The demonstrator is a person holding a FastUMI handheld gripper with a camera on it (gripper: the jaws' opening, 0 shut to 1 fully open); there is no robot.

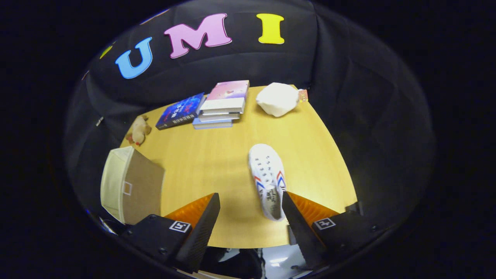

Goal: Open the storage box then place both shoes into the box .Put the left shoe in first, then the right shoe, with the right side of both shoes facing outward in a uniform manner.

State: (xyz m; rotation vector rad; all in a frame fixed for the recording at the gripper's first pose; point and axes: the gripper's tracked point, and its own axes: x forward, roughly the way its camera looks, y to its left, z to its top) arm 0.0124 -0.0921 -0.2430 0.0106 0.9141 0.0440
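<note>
While gripper [250, 199] gapes, shoe [268, 180] between fingers, storage box [130, 186] seemingly closed.

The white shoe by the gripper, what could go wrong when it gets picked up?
The open gripper has the white shoe right beside one finger, not centred, so closing might push it sideways instead of gripping. The storage box stands off to the side, so a loosely held shoe could drop on the way.

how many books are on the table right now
4. One blue book lies flat beside the plush toy; three sit in a stack just right of it, near the white bundle. More may hide in the stack. The gripper is open, fingers apart.
</note>
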